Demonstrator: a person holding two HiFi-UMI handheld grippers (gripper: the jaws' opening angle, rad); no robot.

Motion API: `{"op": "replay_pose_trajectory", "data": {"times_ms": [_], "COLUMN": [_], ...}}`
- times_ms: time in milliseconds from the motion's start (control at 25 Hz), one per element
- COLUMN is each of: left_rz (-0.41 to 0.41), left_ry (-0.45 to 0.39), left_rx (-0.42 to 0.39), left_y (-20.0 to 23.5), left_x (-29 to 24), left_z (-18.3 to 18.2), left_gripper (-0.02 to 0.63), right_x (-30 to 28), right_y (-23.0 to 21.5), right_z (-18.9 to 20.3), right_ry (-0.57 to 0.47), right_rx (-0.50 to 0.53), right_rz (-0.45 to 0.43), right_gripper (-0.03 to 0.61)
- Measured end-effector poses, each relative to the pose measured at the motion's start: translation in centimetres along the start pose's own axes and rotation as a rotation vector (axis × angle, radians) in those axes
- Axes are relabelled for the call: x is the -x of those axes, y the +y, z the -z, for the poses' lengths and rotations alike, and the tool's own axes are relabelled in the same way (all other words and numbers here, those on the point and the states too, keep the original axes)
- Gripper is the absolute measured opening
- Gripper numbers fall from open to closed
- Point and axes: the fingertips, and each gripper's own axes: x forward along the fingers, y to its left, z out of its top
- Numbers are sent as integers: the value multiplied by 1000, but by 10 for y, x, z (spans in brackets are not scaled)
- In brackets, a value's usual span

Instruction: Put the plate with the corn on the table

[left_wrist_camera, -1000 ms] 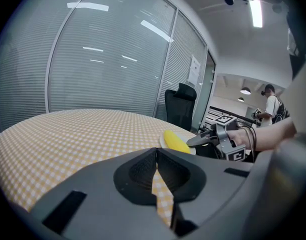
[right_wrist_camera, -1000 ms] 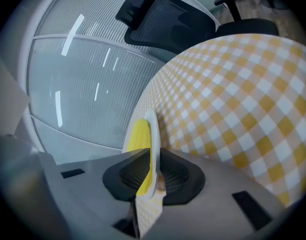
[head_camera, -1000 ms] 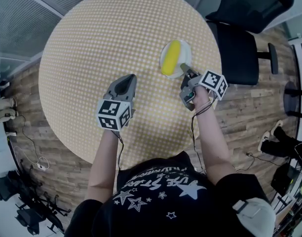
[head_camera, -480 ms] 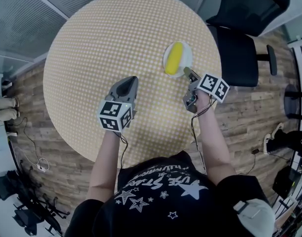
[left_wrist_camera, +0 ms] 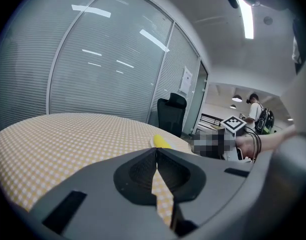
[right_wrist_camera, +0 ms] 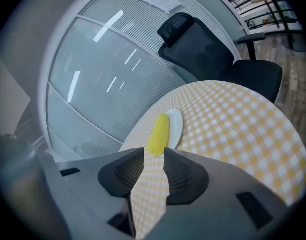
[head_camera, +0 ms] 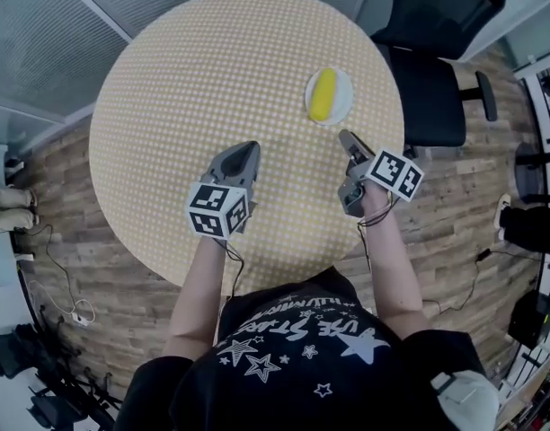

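A small white plate (head_camera: 341, 93) lies flat on the round yellow-checked table (head_camera: 194, 79), at its right side, with a yellow corn cob (head_camera: 323, 94) along it. My right gripper (head_camera: 348, 139) hovers a short way nearer the person than the plate, apart from it, jaws open with nothing between them. The right gripper view shows the corn cob (right_wrist_camera: 158, 127) and the plate (right_wrist_camera: 176, 125) just past the right gripper (right_wrist_camera: 154, 154). My left gripper (head_camera: 249, 148) is shut and empty over the table's middle. Beyond the left gripper (left_wrist_camera: 156, 153), the corn cob (left_wrist_camera: 162, 142) shows in its own view.
A black office chair (head_camera: 434, 57) stands against the table's right edge, close behind the plate. Grey slatted glass walls (head_camera: 50, 34) run round the far side. Wooden floor (head_camera: 455, 187) and cables lie around the table. A person stands far off (left_wrist_camera: 254, 111).
My right gripper was at the plate's near rim; now it has let go and drawn back toward the person. The plate stays on the table. The left gripper barely moved.
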Motion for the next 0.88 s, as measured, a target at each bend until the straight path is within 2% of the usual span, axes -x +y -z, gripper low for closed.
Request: {"op": "replay_pose_trajectory", "data": {"times_ms": [160,560,880], "left_rz": [45,129,272], "left_ry": [-4,-69,-73], "left_rx": [-23,-56,-130], "left_y": [-7,11,6], "left_x": [32,124,183], "left_z": [2,-5,5], "left_gripper": [8,8,8], "right_x": [27,76,119], "right_y": [22,97,141], "right_z": [23,90,156], "right_ry": [-42,-132,-248], "right_rx": [-19,34,20], "right_rz": [-7,-10,0], "right_gripper": [126,126,126]}}
